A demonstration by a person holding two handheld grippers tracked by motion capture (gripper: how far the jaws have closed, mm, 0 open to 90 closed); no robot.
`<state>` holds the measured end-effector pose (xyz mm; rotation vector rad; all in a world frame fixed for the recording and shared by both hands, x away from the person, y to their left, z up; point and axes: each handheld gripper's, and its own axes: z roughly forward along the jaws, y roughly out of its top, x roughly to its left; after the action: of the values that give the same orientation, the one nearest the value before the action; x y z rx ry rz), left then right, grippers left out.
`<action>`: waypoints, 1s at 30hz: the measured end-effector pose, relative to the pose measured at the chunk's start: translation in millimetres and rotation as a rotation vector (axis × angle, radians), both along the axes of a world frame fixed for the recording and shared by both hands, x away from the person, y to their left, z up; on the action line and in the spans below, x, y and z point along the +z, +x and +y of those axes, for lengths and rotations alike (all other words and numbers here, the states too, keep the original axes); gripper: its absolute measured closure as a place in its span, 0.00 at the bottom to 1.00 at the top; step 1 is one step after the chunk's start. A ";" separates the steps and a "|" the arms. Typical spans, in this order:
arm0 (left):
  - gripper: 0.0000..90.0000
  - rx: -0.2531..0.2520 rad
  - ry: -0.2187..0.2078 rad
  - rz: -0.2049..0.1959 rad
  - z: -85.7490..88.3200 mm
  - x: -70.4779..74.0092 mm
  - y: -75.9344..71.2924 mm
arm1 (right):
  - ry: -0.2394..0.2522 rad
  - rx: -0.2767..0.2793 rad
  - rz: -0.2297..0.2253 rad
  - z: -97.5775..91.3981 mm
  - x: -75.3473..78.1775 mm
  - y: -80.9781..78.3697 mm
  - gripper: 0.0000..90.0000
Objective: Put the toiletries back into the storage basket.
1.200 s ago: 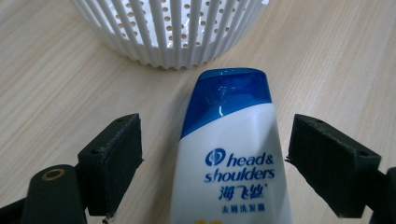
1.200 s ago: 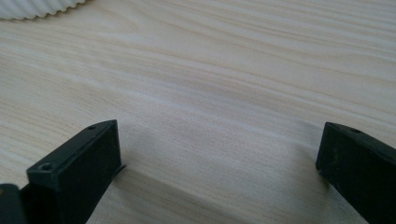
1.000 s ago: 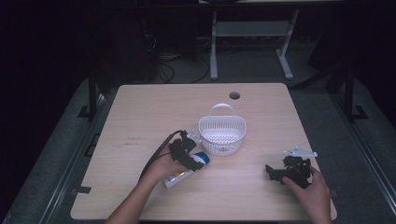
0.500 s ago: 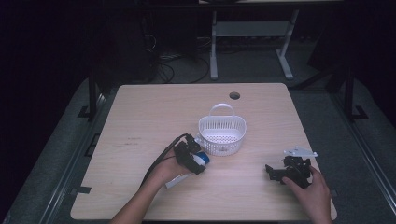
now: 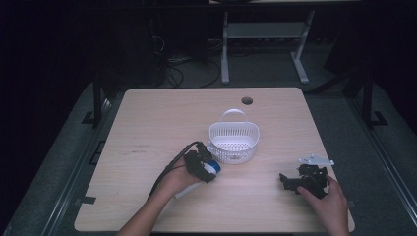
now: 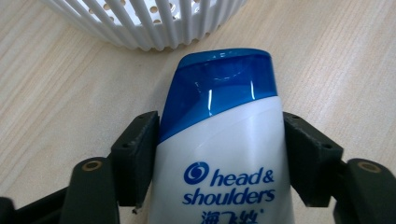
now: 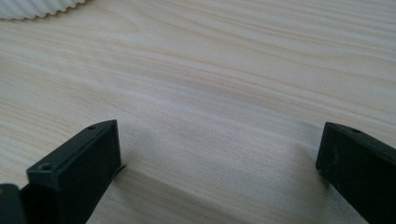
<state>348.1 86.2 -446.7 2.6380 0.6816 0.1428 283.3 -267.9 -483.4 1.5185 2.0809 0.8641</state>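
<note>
Two grippers on a light wooden table (image 5: 147, 128) from the high view: the left gripper (image 5: 204, 169) sits near the middle, clamped on a white shampoo bottle (image 5: 210, 168) with a blue cap, right beside the front-left of a white slotted basket (image 5: 233, 140) whose handle stands up at the back. The right gripper (image 5: 290, 181) is well apart, near the table's right edge, held low with its jaws pointing left toward the middle. Left gripper view is pretty clear: both black jaws press against the sides of the bottle just under the blue cap (image 6: 219, 84), "head & shoulders" printed on the white body, and the basket's ribbed wall is just beyond the cap, not touching as far as I can see. Right gripper view: jaws spread wide with bare wood grain between them, plus a sliver of basket in the top-left corner.
</note>
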 end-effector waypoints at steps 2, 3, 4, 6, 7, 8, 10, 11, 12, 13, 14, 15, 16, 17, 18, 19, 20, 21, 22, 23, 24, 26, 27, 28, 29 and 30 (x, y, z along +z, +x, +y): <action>0.38 0.001 0.001 0.000 -0.1 0.1 -0.1 | 0.000 0.000 0.000 0.0 0.0 0.0 0.00; 0.38 0.001 0.001 0.000 -0.1 0.1 -0.1 | 0.000 0.000 0.000 0.0 0.0 0.0 0.00; 0.38 0.001 0.001 -0.001 -0.2 0.1 -0.2 | 0.000 0.000 0.000 0.0 0.0 0.0 0.00; 0.38 0.001 0.000 -0.001 -0.1 0.2 -0.5 | 0.000 0.000 0.000 0.0 0.0 0.0 0.00; 0.38 0.001 0.000 -0.001 -0.1 0.2 -0.5 | 0.000 0.000 0.000 0.0 0.0 0.0 0.00; 0.39 0.003 0.000 0.000 -0.3 0.2 -0.6 | 0.000 0.000 0.000 0.0 0.0 0.0 0.00; 0.39 0.004 -0.001 -0.001 -0.1 0.3 -0.6 | 0.000 0.000 0.000 0.0 0.0 0.0 0.00; 0.39 0.006 -0.002 0.000 -0.2 0.2 -0.8 | 0.000 0.000 0.000 0.0 0.0 0.0 0.00; 0.39 0.010 -0.005 -0.001 -0.2 0.1 -1.0 | 0.000 0.000 0.000 0.0 0.0 0.0 0.00; 0.39 0.010 -0.005 -0.001 -0.2 0.1 -1.0 | 0.000 0.000 0.000 0.0 0.0 0.0 0.00; 0.39 0.009 -0.004 -0.001 -0.3 0.2 -1.1 | 0.000 0.000 0.000 0.0 0.0 0.0 0.00; 0.39 0.009 -0.004 -0.002 -0.3 0.3 -1.2 | 0.000 0.000 0.000 0.0 0.0 0.0 0.00; 0.40 0.008 0.001 -0.002 -0.3 0.5 -1.2 | 0.000 0.000 0.000 0.0 0.0 0.0 0.00; 0.40 0.008 0.001 -0.002 -0.3 0.5 -1.2 | 0.000 0.000 0.000 0.0 0.0 0.0 0.00; 0.40 0.007 0.002 -0.003 -0.4 0.6 -1.3 | 0.000 0.000 0.000 0.0 0.0 0.0 0.00; 0.40 0.004 0.002 -0.002 -0.3 0.7 -1.3 | 0.000 0.000 0.000 0.0 0.0 0.0 0.00; 0.40 -0.002 0.004 -0.001 0.0 0.9 -1.2 | 0.000 0.000 0.000 0.0 0.0 0.0 0.00; 0.40 -0.005 0.002 0.002 0.3 1.1 -1.2 | 0.000 0.000 0.000 0.0 0.0 0.0 0.00; 0.40 -0.002 -0.009 0.007 0.7 1.2 -1.5 | 0.000 0.000 0.000 0.0 0.0 0.0 0.00; 0.40 0.000 -0.022 0.010 1.3 1.9 -1.8 | 0.000 0.000 0.000 0.0 0.0 0.0 0.00; 0.40 -0.004 -0.040 0.010 4.0 5.2 -1.8 | 0.000 0.000 0.000 0.0 0.0 0.0 0.00; 0.40 -0.004 -0.056 0.011 5.8 7.1 -1.7 | 0.000 0.000 0.000 0.0 0.0 0.0 0.00; 0.40 -0.001 -0.074 0.015 7.8 9.1 -1.8 | 0.000 0.000 0.000 0.0 0.0 0.0 0.00; 0.40 -0.002 -0.088 0.016 9.9 11.2 -1.7 | 0.000 0.000 0.000 0.0 0.0 0.0 0.00; 0.40 -0.004 -0.104 0.016 12.4 13.2 -1.7 | 0.000 0.000 0.000 0.0 0.0 0.0 0.00; 0.40 -0.002 -0.124 0.018 15.7 15.5 -1.7 | 0.000 0.000 0.000 0.0 0.0 0.0 0.00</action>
<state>346.4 101.9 -431.2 2.5246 0.6717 0.0740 283.4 -268.0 -483.4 1.5183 2.0809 0.8642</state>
